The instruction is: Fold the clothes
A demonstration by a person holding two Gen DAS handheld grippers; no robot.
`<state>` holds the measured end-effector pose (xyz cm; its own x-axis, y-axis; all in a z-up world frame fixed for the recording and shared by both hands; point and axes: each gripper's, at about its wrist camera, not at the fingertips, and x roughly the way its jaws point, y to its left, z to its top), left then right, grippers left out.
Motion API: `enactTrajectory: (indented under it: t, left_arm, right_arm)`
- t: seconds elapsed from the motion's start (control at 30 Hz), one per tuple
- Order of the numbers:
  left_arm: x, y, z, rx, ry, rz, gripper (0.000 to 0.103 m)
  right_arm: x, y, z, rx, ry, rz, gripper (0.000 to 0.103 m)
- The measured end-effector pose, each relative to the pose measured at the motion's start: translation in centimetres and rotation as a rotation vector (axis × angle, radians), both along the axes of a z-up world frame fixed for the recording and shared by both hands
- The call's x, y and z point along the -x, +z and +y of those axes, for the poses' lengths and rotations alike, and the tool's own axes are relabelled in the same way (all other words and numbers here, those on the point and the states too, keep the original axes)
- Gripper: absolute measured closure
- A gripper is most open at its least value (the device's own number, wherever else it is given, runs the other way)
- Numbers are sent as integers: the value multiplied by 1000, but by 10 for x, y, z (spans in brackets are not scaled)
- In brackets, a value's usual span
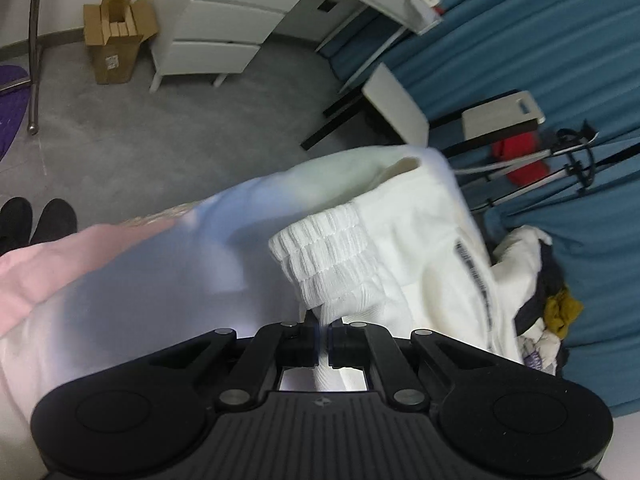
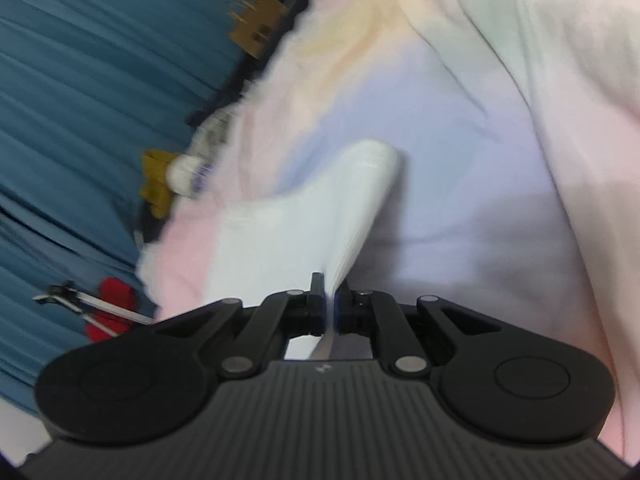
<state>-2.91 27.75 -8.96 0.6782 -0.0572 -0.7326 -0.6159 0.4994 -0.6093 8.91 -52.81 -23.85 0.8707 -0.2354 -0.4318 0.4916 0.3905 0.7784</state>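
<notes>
In the left wrist view, a curved metal pole (image 1: 35, 44) stands at the far left beside a purple mat (image 1: 11, 104), and below them two dark shoes (image 1: 36, 222) rest on the grey carpet (image 1: 168, 136). Further right an open cardboard box (image 1: 116, 36) sits on the carpet against the wall, next to a white drawer unit (image 1: 216, 36). Right of that hang blue curtains (image 1: 560, 40), with a black stand (image 1: 576, 160) and something red (image 1: 520, 156) in front of them, and a heap of mixed clothes (image 1: 540, 288) lower down.

The left tongs (image 1: 323, 340) are pressed together on the white ribbed hem of a pastel tie-dye sweatshirt (image 1: 180, 264), which is held up off the floor and spreads leftward in pink and pale blue, with a white inner face turned out to the right.

In the right wrist view, which is blurred, the blue curtains fill the left side, with the red thing and the clothes heap at their edge. The right tongs (image 2: 329, 304) are clamped on a white fold of the same sweatshirt, whose pink, yellow and lilac cloth fills the middle and right of the view. No counter or other folding surface can be made out under the garment.
</notes>
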Motion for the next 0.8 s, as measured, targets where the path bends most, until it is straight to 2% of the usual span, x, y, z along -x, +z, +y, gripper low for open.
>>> enactTrajectory:
  t: [0.13, 0.2, 0.27, 0.33, 0.43, 0.53, 0.67, 0.7, 0.73, 0.77, 0.8]
  left_arm:
    - [3, -16, 42, 23, -18, 23, 99]
    - [8, -22, 41, 23, -30, 34, 99]
    - [-4, -31, 39, 15, -40, 55, 99]
    - [-19, -39, 37, -4, -46, 81, 98]
    - [-36, -46, 35, -26, -67, 108, 97]
    - [-48, -50, 32, -62, -99, 130, 91]
    - [-49, -40, 28, -120, -120, 133, 72]
    - [-47, -36, 28, -130, -123, 128, 65]
    - [-45, -29, 26, -148, -128, 123, 63]
    - [-42, -23, 24, -183, -133, 118, 57]
    - [-40, -16, 22, -218, -137, 113, 49]
  right_arm:
    - [18, 21, 13, 64, -63, -23, 97]
    - [28, 22, 20, 106, -115, 52, 97]
    - [33, 16, 27, 128, -150, 156, 97]
    - [29, -7, 26, 64, -149, 269, 97]
    - [25, -37, 24, -40, -143, 348, 98]
    - [24, -33, 28, -19, -151, 351, 94]
    - [23, -19, 32, 28, -161, 359, 92]
    - [23, -16, 34, 42, -164, 361, 88]
    - [22, -12, 36, 58, -167, 362, 84]
    - [21, -7, 38, 79, -171, 361, 69]
    - [21, 1, 39, 105, -177, 356, 44]
